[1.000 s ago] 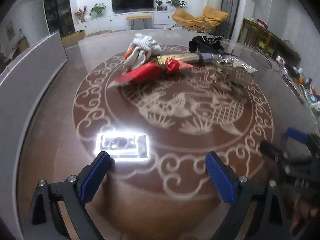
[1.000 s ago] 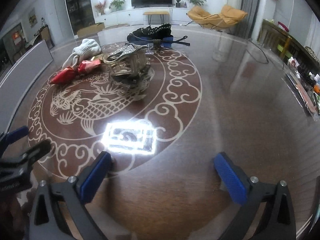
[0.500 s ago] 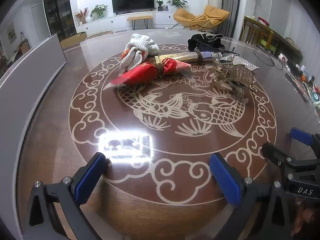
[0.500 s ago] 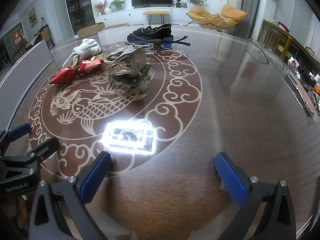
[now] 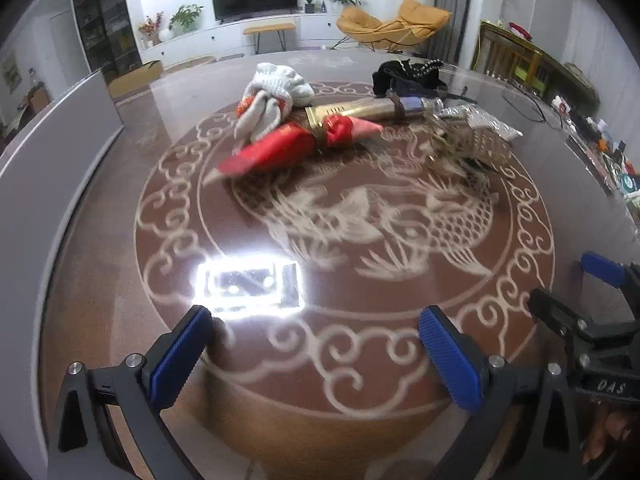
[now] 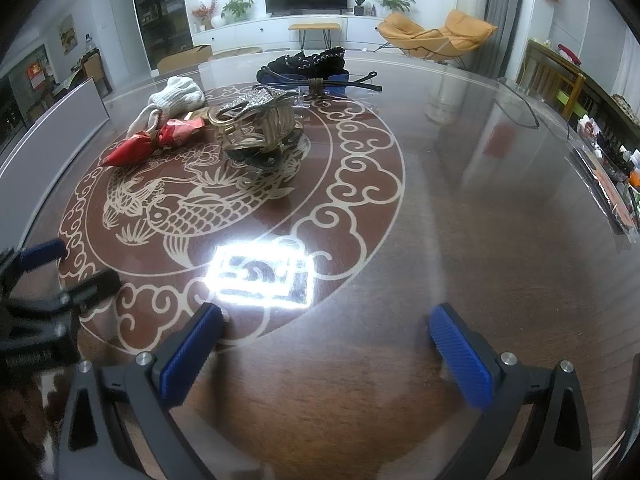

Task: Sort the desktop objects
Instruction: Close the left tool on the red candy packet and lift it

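Both my tongs, left gripper (image 5: 316, 354) and right gripper (image 6: 326, 352), gape empty. Ahead of them, well apart: red wrapped bundle (image 5: 296, 144), looks light, crinkly, likely slippery; I'd pinch its tied waist.

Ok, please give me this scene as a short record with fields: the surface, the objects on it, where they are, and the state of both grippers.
surface: round table with a fish pattern, a lamp's glare on it
objects: white glove; red wrapped packet; gold tube; woven gold basket; black bag
where: all grouped on the far side, close together
left gripper: open, nothing between its fingers
right gripper: open, nothing between its fingers
near side: bare of objects under both grippers
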Demonstrator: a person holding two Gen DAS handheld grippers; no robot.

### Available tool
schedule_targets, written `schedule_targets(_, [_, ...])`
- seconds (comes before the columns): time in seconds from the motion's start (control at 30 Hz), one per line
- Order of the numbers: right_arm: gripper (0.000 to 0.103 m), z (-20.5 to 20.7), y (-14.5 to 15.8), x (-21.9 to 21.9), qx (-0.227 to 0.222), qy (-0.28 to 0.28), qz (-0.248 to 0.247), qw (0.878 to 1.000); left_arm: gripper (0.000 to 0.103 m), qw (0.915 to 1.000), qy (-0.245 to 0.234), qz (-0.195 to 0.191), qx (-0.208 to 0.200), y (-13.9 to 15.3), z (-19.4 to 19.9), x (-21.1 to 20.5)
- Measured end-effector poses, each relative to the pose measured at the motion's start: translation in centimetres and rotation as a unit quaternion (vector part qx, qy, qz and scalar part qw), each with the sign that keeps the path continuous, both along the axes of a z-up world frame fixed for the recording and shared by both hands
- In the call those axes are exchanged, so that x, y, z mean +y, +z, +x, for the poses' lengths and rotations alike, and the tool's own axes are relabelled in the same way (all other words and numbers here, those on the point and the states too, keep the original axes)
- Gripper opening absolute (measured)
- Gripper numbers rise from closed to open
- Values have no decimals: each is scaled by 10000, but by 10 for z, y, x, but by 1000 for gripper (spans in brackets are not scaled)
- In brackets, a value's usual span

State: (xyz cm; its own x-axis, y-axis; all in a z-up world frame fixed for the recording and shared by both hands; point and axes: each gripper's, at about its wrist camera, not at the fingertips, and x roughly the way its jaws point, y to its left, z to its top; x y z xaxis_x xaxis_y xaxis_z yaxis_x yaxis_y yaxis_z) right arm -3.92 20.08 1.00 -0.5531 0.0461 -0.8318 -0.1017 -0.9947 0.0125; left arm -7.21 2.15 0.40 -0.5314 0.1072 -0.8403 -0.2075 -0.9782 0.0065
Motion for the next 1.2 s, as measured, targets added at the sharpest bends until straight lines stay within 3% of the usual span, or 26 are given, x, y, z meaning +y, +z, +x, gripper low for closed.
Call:
schedule_targets(0.13, [103,1,0,0,7,-23,7,10000,103,9992,-162,35,355,23,-33,-6])
schedule_targets(0.23, [103,0,0,0,8,-23,8,10000,103,9973,-544,-183,455,31,-67,5])
schedule_targets(0.4, [103,0,0,0,9,-21,8,10000,103,9902,-952,-841,586,17,-109,27])
schedule_targets(0.47, [103,0,0,0,11,-25,7,10000,103,9893,-1134,-871,305,4,-121,35])
schedule_targets(0.53, [103,0,0,1,12,-26,7,10000,102,9891,-1222,-734,377,5,-123,35])
schedule_targets(0.57, [103,0,0,1,12,-33,12,10000,86,9893,-1264,-661,317,5,-124,35])
schedule_targets(0.6, [103,0,0,1,15,-53,17,10000,61,9904,-1281,-444,269,7,-125,33])
schedule_targets(0.67, [103,0,0,2,14,-131,15,9999,34,9934,-1104,-275,176,9,-125,28])
schedule_targets(0.7, [103,1,0,3,14,-176,16,9998,29,9938,-1067,-254,175,9,-124,27])
schedule_targets(0.77, [103,1,0,5,15,-251,15,9997,21,9941,-1034,-259,200,10,-114,26])
schedule_targets(1.03, [103,1,0,5,17,-259,13,9997,21,9934,-935,-587,297,11,-36,22])
schedule_targets(1.2, [103,1,0,5,18,-260,12,9997,21,9960,-782,-405,171,12,3,6])
